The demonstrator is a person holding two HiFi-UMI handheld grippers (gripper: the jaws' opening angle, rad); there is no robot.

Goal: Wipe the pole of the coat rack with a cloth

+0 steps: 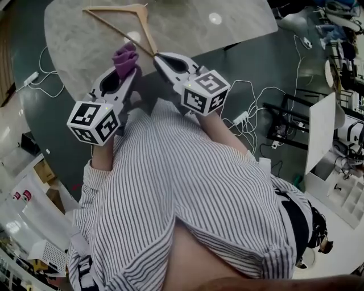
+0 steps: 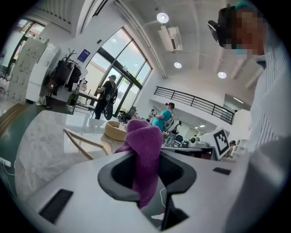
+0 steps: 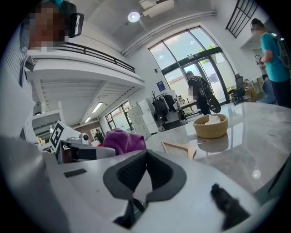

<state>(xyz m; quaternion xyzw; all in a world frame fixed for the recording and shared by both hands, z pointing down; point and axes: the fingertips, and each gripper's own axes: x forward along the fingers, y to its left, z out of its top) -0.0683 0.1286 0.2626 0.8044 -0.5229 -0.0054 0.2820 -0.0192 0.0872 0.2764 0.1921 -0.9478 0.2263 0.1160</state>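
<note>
Surface: a pale marble top with a rounded edge, set on a dark floor where white cables trail loose. A wooden hanger lies flat on it near the edge nearest the person. A wooden bowl stands farther in.

Room: large and bright, with a high white ceiling and round lights. Tall glazed doors at the far side. A railed balcony runs above. A coat rack hung with dark garments stands well away, by the doors. One person in dark clothes is near the doors, another in a teal top closer in.

Pose: the person, in a striped shirt, holds both tools out in front of the body at the surface's near edge. The tips point away from the body and angle in toward each other, close but apart.

Left tool: closed on a purple cloth. The cloth bunches up above the jaws and a tail hangs down between them. It is over the surface's edge, just short of the hanger, well apart from the coat rack.

Right tool: jaws pressed together, nothing between them. Its tips are beside the hanger's near corner; contact cannot be judged.
</note>
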